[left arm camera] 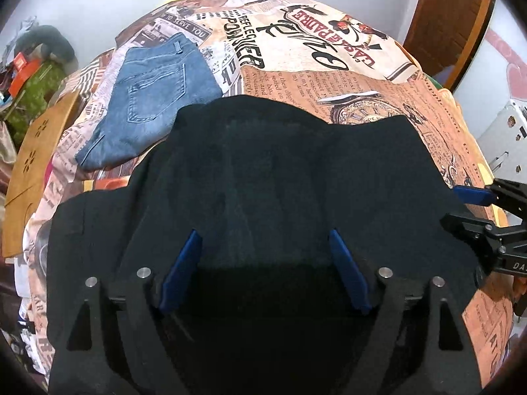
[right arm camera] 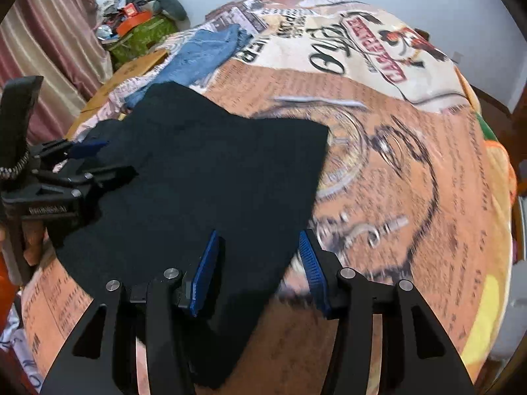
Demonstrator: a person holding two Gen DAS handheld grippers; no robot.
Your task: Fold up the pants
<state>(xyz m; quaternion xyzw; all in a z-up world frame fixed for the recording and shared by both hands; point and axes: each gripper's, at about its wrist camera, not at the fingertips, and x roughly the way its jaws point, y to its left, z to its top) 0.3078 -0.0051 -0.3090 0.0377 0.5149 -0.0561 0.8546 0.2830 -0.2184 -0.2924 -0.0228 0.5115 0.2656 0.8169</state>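
Observation:
Black pants [left arm camera: 280, 171] lie spread on a printed bedspread [left arm camera: 378, 92]; they also show in the right wrist view [right arm camera: 204, 164]. My left gripper [left arm camera: 263, 235] is open just above the middle of the pants, its blue pads apart. My right gripper [right arm camera: 258, 237] is open over the pants' right edge, with cloth between and under its pads [right arm camera: 207, 263]. The right gripper shows at the right edge of the left wrist view [left arm camera: 461, 207]. The left gripper shows at the left of the right wrist view [right arm camera: 98, 161], on the pants' left side.
Folded blue jeans [left arm camera: 154, 98] lie at the far left of the bed, beyond the black pants; they also show in the right wrist view [right arm camera: 207, 52]. A tan cardboard piece [left arm camera: 36, 164] lies at the bed's left edge. A cluttered green bag [right arm camera: 138, 33] stands by the wall.

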